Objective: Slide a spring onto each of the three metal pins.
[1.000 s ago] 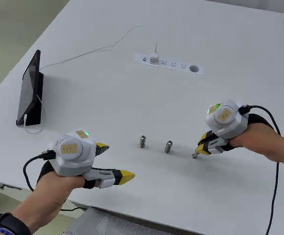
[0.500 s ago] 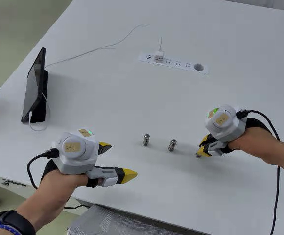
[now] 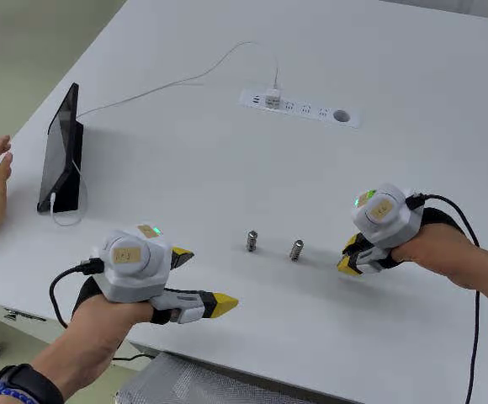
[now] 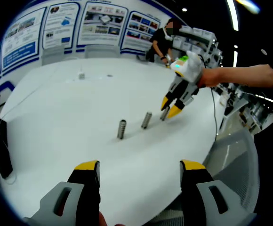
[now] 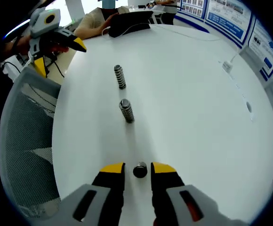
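Pins (image 5: 126, 111) x3 upright, one row; springs (image 5: 120, 76) on 2. R gripper (image 5: 137, 166) jaws straddle 3rd pin (image 5: 140, 171), small gaps. L gripper (image 4: 140, 165) spread wide.

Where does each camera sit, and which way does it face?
Head view: above the table, looking down; left hand holds left gripper, right hand right gripper.
Left gripper view: low, facing the right gripper; own jaws wide apart.
Right gripper view: facing the left gripper; own jaws flank a pin.
All share two sprung pins.
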`<move>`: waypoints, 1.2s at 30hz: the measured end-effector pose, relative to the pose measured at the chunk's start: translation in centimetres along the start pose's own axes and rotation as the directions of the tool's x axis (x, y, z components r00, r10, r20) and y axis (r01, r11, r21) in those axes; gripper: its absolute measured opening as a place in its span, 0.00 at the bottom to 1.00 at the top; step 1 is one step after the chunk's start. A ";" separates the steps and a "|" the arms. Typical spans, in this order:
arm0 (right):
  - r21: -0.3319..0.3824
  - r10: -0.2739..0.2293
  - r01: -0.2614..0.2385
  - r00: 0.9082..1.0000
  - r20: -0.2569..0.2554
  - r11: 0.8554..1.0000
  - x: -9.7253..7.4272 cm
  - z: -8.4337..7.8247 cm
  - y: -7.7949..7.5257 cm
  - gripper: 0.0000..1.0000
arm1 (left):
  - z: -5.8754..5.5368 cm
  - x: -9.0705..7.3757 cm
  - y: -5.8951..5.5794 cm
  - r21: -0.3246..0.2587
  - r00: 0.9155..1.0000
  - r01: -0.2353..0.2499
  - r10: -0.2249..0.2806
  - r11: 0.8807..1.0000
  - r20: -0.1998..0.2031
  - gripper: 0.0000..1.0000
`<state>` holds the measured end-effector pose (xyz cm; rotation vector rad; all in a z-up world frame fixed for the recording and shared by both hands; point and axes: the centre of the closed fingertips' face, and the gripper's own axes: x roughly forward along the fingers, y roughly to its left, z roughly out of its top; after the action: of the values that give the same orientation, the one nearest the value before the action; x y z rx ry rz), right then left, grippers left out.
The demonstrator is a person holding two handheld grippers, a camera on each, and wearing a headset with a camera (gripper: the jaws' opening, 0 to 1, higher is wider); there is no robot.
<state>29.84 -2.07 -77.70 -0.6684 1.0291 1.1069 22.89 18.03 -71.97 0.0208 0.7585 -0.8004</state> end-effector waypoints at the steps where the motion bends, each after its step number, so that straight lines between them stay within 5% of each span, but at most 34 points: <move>1: 0.004 -0.011 0.011 1.000 0.006 1.000 -0.2 -0.1 -0.1 0.25 | 0.1 0.0 0.0 -0.001 1.000 -0.001 0.001 1.000 0.001 0.70; 8: 0.078 -0.046 0.039 0.995 0.090 0.996 -1.2 -0.1 0.1 0.35 | 0.4 0.1 0.1 0.003 1.000 -0.007 0.007 1.000 0.012 0.71; 18: 0.232 -0.106 0.060 0.976 0.192 0.971 -2.5 -1.1 0.7 0.46 | 1.1 0.5 -0.2 0.016 1.000 0.005 -0.005 1.000 0.017 0.71; 25: 0.388 -0.163 0.031 0.936 0.312 0.921 -3.7 -0.1 0.7 0.50 | 1.4 0.8 -0.4 0.020 1.000 0.008 -0.009 1.000 0.021 0.70; 36: 0.479 -0.219 0.012 0.899 0.380 0.878 -4.4 0.0 1.6 0.60 | 1.7 0.8 -0.3 0.025 1.000 0.003 -0.004 1.000 0.027 0.71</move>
<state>27.89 -3.24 -73.64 -0.0844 0.8150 0.8002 24.09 16.77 -71.09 0.0311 0.7233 -0.8119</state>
